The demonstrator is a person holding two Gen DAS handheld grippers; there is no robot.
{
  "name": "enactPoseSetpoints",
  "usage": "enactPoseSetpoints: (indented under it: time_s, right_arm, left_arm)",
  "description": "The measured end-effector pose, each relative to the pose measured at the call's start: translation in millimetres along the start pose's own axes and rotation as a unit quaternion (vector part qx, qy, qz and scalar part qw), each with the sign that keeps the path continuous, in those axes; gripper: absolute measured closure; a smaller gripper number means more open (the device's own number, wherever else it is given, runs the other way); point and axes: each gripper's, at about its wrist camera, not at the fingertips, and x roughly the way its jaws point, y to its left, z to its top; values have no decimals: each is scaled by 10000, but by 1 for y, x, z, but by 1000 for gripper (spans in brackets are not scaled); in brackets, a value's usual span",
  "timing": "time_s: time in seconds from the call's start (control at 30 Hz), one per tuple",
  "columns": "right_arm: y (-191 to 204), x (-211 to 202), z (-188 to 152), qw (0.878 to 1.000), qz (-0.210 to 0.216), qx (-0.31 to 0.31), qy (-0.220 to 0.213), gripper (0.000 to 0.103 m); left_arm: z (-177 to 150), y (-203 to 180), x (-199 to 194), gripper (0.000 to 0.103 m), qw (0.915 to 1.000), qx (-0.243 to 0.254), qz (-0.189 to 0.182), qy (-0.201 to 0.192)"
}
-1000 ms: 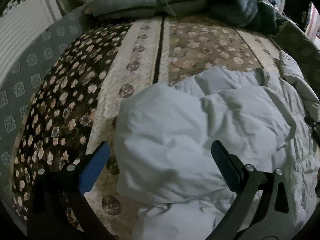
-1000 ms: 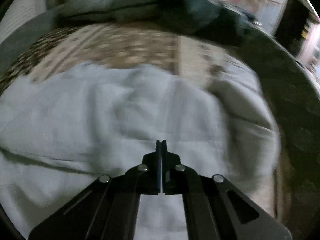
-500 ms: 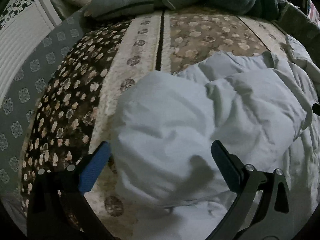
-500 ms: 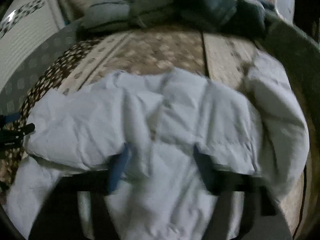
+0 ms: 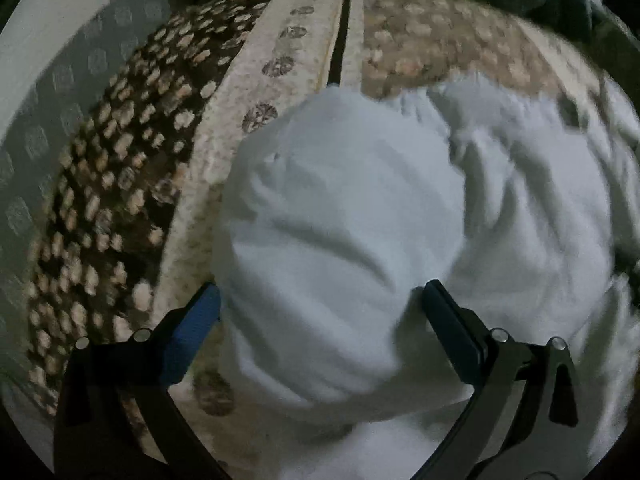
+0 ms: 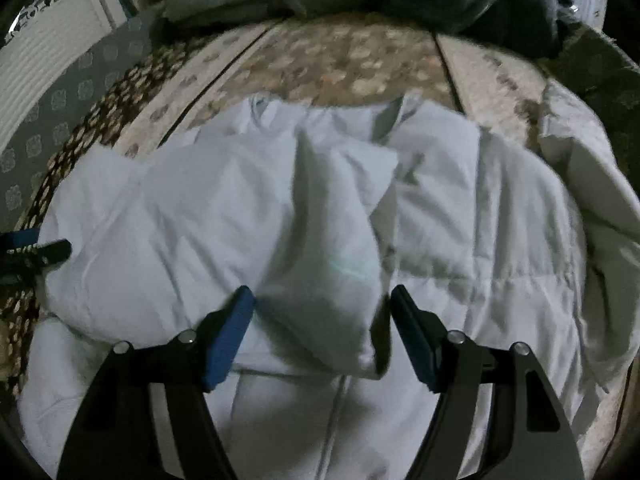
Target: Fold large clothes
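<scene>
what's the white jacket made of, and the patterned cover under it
White jacket: looks like a puffy padded garment with a thin matte woven shell, judging by its stitched quilt lines and soft rumpled bulges; the filling can't be seen. Patterned cover: apparently a printed textile bedspread in brown and cream floral bands, matte; blur hides the weave.

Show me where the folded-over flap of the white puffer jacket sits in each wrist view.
Left wrist: the folded-over flap fills the centre, bulging between the open left gripper's fingers.
Right wrist: the same flap runs across the centre-left; the open right gripper hangs over it.
Shared landmark: the dark stripe in the floral bedspread, behind the jacket.
</scene>
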Motion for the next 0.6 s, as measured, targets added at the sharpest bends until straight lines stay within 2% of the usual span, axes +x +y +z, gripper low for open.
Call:
enactPoseSetpoints:
  time_s: [0.1, 0.13, 0.17, 0.27, 0.37, 0.43, 0.53, 0.6]
  right_arm:
    - [-8, 2, 2, 9990, 218, 377, -41, 32]
    - [-11, 1, 2, 9980, 274, 556, -129, 43]
    - [-11, 1, 2, 9977, 262, 602, -192, 62]
    - [-3, 2, 2, 9985, 120, 438, -310, 83]
    - [5, -6, 1, 9977, -316, 113, -583, 91]
    - [3, -14, 2, 9951, -586, 116, -782, 94]
    - [-17, -30, 1, 9810, -1527, 201, -1180, 94]
    - [-38, -32, -1, 9764, -1811, 335, -1127, 94]
  left_arm:
    - [-3, -1, -4, 3, 9997, 185, -34, -166]
    - [-3, -1, -4, 3, 9994, 226, -61, -271]
    - [-2, 0, -3, 3, 9993, 232, -97, -291]
    - [0, 1, 2, 3, 9991, 147, -228, -330]
    - [4, 4, 1, 3, 9988, 65, -263, -400]
    - [7, 4, -2, 3, 9984, 19, -316, -465]
    - [6, 1, -16, 3, 9969, 50, -424, -653]
    - [6, 0, -29, 3, 9949, 70, -566, -833]
